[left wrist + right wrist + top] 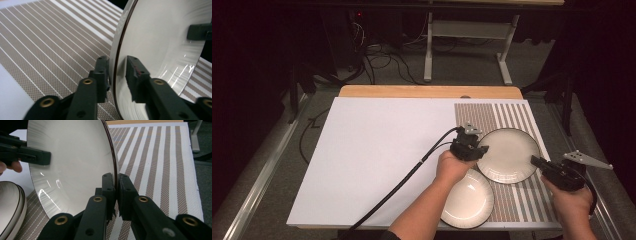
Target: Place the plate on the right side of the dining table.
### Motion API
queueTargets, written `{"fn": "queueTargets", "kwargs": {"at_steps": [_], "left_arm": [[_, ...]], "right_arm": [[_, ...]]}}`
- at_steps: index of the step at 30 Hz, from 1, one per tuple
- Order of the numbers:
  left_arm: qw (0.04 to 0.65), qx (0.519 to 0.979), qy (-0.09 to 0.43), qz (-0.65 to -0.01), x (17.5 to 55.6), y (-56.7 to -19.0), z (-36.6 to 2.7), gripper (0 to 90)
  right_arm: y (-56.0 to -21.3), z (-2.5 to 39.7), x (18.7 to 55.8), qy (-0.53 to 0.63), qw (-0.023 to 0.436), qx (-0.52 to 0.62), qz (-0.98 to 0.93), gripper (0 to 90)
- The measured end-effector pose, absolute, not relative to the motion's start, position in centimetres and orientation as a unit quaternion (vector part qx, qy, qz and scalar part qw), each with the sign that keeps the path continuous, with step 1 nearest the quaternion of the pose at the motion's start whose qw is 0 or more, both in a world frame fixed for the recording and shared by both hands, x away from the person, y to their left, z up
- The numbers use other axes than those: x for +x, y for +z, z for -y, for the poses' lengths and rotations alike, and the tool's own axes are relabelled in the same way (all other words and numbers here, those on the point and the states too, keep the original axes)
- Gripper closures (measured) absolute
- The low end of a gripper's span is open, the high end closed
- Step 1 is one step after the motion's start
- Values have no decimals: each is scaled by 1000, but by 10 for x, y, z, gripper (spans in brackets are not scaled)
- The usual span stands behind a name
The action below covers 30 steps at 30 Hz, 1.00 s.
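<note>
A large cream plate with a dark rim hangs tilted just above the striped mat. My right gripper is shut on its right rim; in the right gripper view the jaws pinch the rim of the plate. My left gripper is at the plate's left rim. In the left gripper view its jaws straddle the plate rim with a gap showing, open. A second cream plate lies on the mat by the front edge, partly under the held one.
A white sheet covers the left and middle of the table. The striped mat takes the right side, close to the table's right edge. Cables and a table frame stand on the floor beyond.
</note>
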<state>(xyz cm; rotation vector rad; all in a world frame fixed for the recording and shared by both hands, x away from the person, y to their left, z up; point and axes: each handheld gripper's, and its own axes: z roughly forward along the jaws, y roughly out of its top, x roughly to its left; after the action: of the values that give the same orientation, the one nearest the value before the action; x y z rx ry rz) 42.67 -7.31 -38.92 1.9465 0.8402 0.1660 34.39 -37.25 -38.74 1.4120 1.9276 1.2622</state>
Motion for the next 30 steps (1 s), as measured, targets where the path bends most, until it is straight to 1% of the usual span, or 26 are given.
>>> {"fn": "queueTargets", "kwargs": {"at_steps": [2, 6, 9, 11, 13, 14, 16, 18, 19, 24, 26, 30], "left_arm": [[490, 798, 76, -343, 425, -385, 71, 637], [502, 790, 87, -341, 422, -379, 61, 510], [512, 782, 92, -343, 417, -375, 49, 442], [516, 776, 114, -344, 410, -373, 39, 385], [521, 768, 125, -350, 406, -372, 27, 360], [525, 764, 125, -355, 405, -371, 22, 310], [522, 758, 130, -368, 404, -371, 12, 255], [513, 755, 150, -379, 403, -370, 1, 150], [512, 753, 156, -383, 402, -370, -6, 145], [514, 740, 164, -402, 396, -371, -42, 27], [512, 738, 169, -405, 392, -371, -56, 1], [513, 733, 185, -406, 378, -370, -86, 1]], "right_arm": [[-388, 372, 344, 453, 220, 510, -697, 865], [-388, 373, 344, 453, 220, 510, -698, 864], [-388, 372, 344, 452, 222, 508, -698, 863], [-388, 372, 344, 451, 222, 510, -698, 862], [-388, 372, 345, 449, 222, 511, -699, 860], [-388, 372, 345, 448, 223, 512, -698, 858], [-388, 372, 345, 446, 223, 513, -699, 857], [-388, 373, 345, 445, 222, 513, -699, 857], [-388, 373, 345, 446, 222, 513, -699, 857], [-390, 373, 349, 441, 221, 518, -699, 848], [-391, 373, 350, 440, 220, 518, -700, 846], [-392, 373, 353, 435, 217, 523, -700, 837]]}}
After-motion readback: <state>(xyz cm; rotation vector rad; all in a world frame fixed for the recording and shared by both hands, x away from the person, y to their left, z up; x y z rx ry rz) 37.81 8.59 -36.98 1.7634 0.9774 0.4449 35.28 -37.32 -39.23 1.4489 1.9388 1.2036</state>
